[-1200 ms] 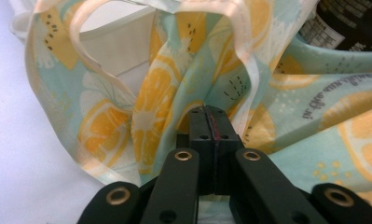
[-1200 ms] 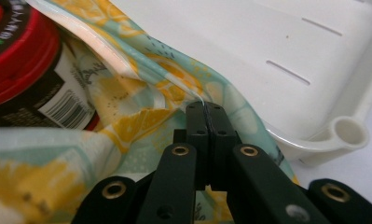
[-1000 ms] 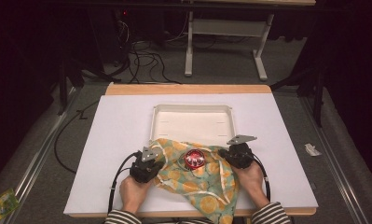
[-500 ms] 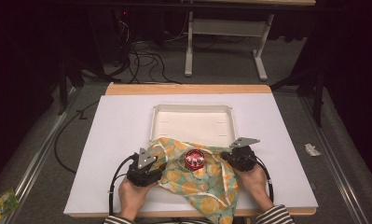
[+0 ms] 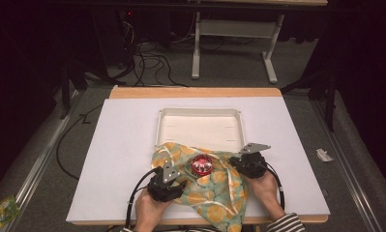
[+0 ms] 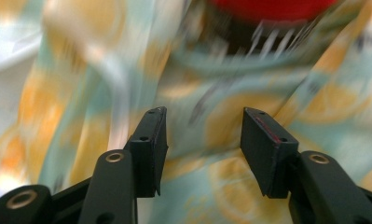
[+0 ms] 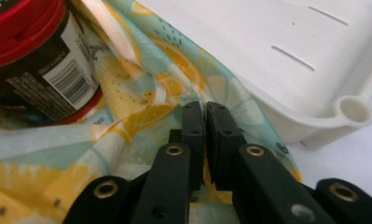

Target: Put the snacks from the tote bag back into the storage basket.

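A lemon-print cloth (image 5: 215, 186) lies on the table (image 5: 123, 145) against a white tray (image 5: 200, 126), a red-lidded jar (image 5: 200, 165) standing on it. Right tongs (image 7: 205, 112) pinch its edge; left tongs (image 6: 204, 133) hover spread above it.

Pale mint cloth (image 5: 215, 186) printed with orange and yellow citrus slices, white cords running over it. On it, a jar (image 5: 201, 165) with a bright red lid, black label, white barcode patch. Cream-white tray (image 5: 199, 116) behind, on a white table (image 5: 123, 145) with a tan wooden far edge. Black grippers; black-and-white striped sleeves.
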### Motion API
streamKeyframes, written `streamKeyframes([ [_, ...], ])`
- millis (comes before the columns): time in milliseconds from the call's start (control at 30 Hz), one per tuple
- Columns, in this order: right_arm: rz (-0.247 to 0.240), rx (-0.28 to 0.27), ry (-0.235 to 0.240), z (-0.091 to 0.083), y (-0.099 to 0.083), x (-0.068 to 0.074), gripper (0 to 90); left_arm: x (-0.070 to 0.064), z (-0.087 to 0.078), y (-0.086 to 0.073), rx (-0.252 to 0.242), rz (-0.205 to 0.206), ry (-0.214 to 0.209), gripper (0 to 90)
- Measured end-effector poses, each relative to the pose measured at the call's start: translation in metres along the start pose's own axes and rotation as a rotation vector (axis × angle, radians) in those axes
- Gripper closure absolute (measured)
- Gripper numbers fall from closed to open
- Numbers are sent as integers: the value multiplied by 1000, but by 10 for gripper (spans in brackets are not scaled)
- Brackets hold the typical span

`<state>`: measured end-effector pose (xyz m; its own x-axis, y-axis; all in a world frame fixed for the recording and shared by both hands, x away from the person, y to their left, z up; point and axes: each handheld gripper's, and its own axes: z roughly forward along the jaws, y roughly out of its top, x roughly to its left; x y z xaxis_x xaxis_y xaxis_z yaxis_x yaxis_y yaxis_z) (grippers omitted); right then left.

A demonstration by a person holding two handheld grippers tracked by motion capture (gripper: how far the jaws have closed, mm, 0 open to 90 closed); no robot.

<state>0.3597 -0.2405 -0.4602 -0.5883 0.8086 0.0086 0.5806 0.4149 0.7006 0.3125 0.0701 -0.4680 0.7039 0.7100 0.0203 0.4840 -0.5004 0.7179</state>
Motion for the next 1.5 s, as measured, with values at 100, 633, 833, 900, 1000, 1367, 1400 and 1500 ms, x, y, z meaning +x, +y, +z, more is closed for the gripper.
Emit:
streamKeyframes([
  [100, -6, 7, -7, 1, -2, -1, 846, 1, -3, -12, 21, 17, 66, 507],
  [633, -28, -120, 17, -55, 4, 15, 493, 3, -4, -15, 6, -12, 63, 499],
  [833, 20, -149, 76, -68, 13, 27, 448, 5, -6, -14, 6, -15, 57, 500],
  [900, 13, -137, 103, -66, 16, 33, 410, 8, -7, -14, -4, -38, 46, 496],
  [1000, -23, -125, 108, -60, 17, 41, 394, 10, -7, -14, -7, -46, 49, 494],
  [1367, -71, 33, 27, -32, -1, 39, 446, 17, -5, -16, 28, -86, 55, 475],
  [1400, -70, 47, 17, -31, -3, 38, 445, 18, -5, -16, 27, -92, 54, 473],
  [1500, -81, 100, -20, -33, -12, 32, 442, 21, -6, -17, 33, -103, 59, 469],
])
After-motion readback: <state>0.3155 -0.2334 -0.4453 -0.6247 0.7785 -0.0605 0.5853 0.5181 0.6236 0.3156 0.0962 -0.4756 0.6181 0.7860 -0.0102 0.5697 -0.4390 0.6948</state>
